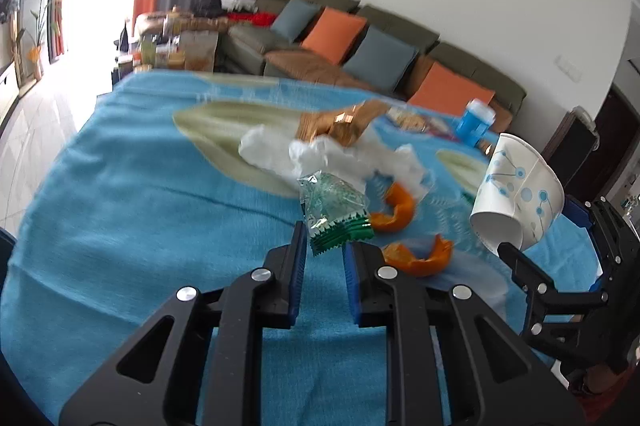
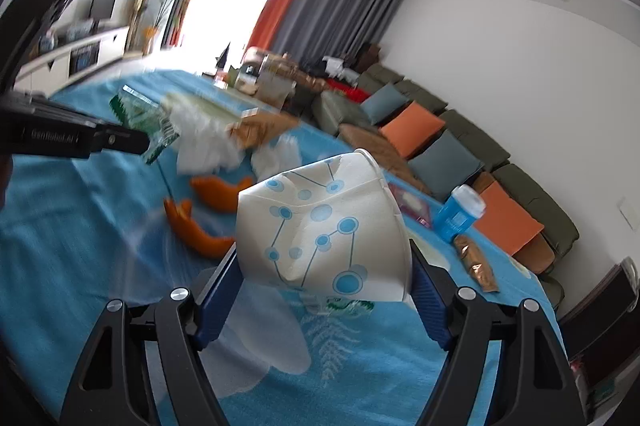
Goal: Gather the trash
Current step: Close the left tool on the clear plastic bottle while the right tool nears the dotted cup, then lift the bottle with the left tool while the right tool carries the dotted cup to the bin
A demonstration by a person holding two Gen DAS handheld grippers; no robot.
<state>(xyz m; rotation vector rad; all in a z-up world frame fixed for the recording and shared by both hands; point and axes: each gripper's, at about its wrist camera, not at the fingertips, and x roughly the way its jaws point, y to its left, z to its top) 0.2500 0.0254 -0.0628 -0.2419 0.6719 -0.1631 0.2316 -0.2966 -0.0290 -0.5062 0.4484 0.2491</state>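
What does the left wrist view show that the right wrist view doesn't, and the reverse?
Only the left wrist view shows the left hand-held gripper from behind, with the green wrapper at its fingertips.

Only the right wrist view shows the right hand-held gripper clamping the crumpled paper cup between its pads, plus a brown packet beyond the blue cup.

Both show the wrapper, paper cup, orange peels, white tissues, blue cup and blue tablecloth.

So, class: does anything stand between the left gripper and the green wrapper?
Nothing visible does. The green wrapper is already pinched at the tips of the left gripper; orange peel lies beside it, crumpled tissue beyond.
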